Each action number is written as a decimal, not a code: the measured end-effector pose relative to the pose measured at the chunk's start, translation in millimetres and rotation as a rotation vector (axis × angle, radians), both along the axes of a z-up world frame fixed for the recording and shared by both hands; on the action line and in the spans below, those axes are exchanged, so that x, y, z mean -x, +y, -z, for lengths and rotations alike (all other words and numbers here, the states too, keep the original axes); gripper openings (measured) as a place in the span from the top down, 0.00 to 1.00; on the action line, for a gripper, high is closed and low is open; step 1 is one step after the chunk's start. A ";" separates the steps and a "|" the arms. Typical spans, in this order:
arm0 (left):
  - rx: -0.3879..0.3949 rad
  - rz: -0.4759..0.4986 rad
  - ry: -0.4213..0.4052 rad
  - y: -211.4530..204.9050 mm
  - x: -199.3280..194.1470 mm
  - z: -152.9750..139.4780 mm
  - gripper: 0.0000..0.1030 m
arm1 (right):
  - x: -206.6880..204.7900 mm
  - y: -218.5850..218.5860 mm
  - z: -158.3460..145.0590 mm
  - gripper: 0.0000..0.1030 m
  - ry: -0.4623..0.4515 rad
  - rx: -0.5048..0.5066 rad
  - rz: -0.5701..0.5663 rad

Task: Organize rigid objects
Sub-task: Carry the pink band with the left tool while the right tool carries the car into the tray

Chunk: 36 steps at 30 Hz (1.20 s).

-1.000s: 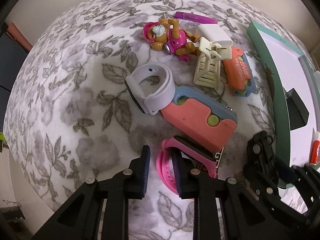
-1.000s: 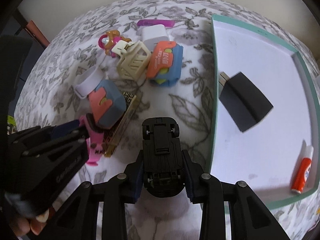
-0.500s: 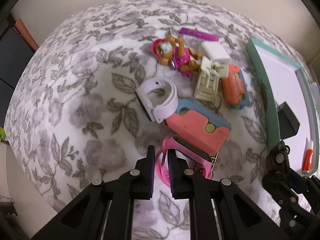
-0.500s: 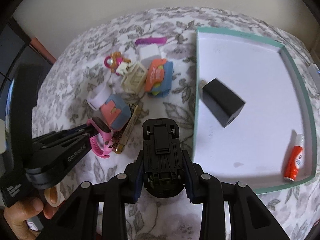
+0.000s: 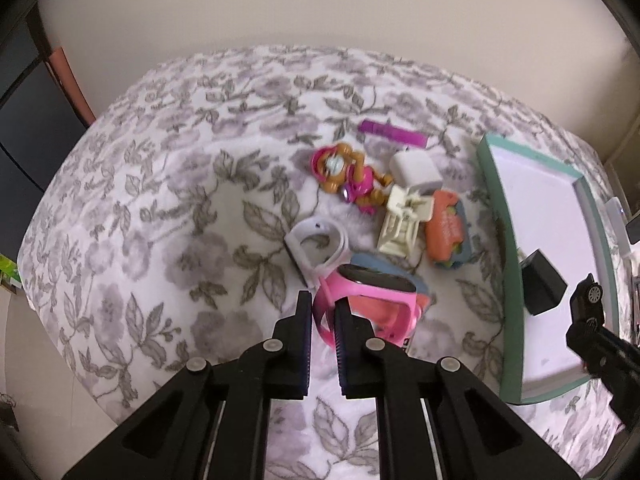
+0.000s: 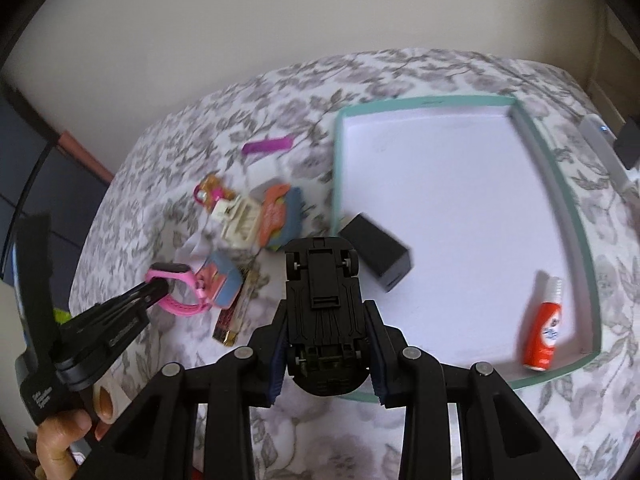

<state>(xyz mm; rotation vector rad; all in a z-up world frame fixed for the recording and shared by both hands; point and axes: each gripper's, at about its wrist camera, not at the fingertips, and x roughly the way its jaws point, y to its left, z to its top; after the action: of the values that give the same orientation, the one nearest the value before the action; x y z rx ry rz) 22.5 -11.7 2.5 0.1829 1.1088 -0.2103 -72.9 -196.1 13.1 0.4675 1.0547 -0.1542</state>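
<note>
Right wrist view: the largest thing is the teal-rimmed tray (image 6: 560,216), filling the upper right of the frame on a floral-covered bed (image 6: 200,128). Inside it lie a black charger block (image 6: 380,256) near the left wall and an orange glue bottle (image 6: 544,332) at lower right. At centre bottom the right hand-held gripper (image 6: 326,344) is clamped on a black toy car (image 6: 322,300), underside up, its nose over the tray's left rim. The car looks light and stiff; its flat flanks give the pads a sound hold, though smooth plastic may slip.

Left wrist view: at lower centre the left hand-held gripper (image 5: 323,320) is closed narrow on the strap of a pink watch (image 5: 372,300), seemingly raised above the pile. The strap is probably soft and springy, so the loop may swing; the firmer place to hold it is beside the rigid face. A white watch (image 5: 316,248), cream clip (image 5: 404,224) and dog figure (image 5: 348,176) sit at mid-frame.
</note>
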 end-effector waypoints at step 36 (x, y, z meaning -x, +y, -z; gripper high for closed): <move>-0.025 0.516 0.047 -209.1 88.4 -9.9 0.90 | 68.2 -159.0 0.6 0.65 0.059 0.111 0.375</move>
<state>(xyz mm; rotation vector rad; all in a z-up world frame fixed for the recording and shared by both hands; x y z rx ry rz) -65.9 -220.9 12.4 0.4886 1.0960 -0.6628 -141.1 -355.1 12.6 0.5595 1.0025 -0.5592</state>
